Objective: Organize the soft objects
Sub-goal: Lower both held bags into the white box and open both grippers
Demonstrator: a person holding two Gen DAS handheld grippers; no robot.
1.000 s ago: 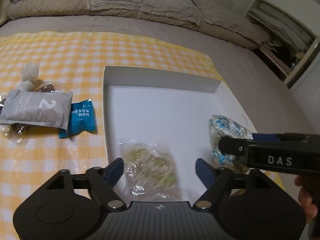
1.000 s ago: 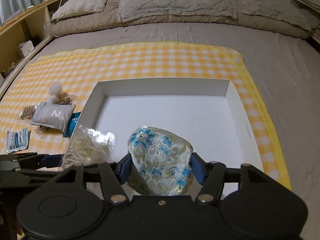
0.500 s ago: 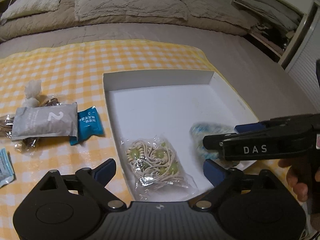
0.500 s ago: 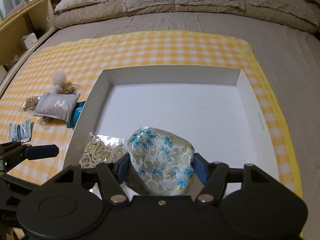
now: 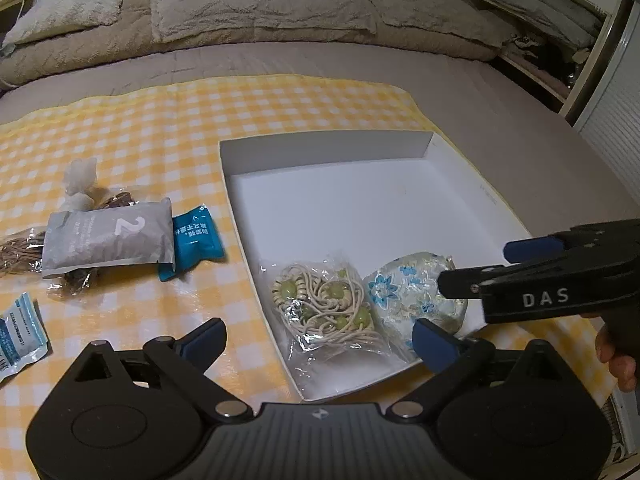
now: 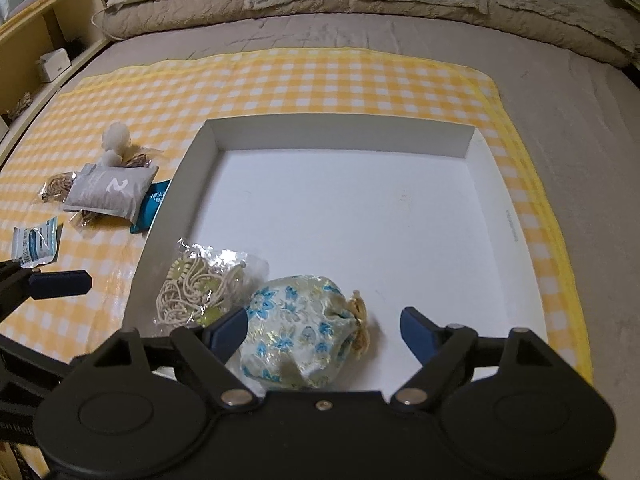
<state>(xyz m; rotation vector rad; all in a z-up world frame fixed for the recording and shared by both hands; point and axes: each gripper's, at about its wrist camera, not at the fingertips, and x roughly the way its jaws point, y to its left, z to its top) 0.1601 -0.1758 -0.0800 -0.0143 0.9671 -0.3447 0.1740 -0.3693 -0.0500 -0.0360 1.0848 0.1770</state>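
A white shallow box (image 5: 400,148) (image 6: 340,136) lies on a yellow checked cloth on the bed. In its near corner lie a clear bag of beaded cord (image 5: 328,308) (image 6: 196,288) and a blue-flowered fabric pouch (image 5: 404,292) (image 6: 304,340), side by side. My right gripper (image 6: 324,328) is open, its fingers either side of the pouch and not gripping it; it also shows in the left wrist view (image 5: 480,268). My left gripper (image 5: 320,340) is open and empty above the box's near edge. Left of the box lie a grey packet marked 2 (image 5: 108,236) (image 6: 110,190) and a teal packet (image 5: 196,240).
More small items lie on the cloth at left: a white lump (image 5: 80,180), a brown cord bag (image 5: 16,252) and a blue-white sachet (image 5: 20,336) (image 6: 36,244). Pillows line the bed's far side. Wooden shelves (image 6: 36,52) stand at the left, a closet (image 5: 560,40) at right.
My right gripper has opened and let go of the flowered pouch, which now rests in the box beside the cord bag. My left gripper has drawn back from the cord bag.
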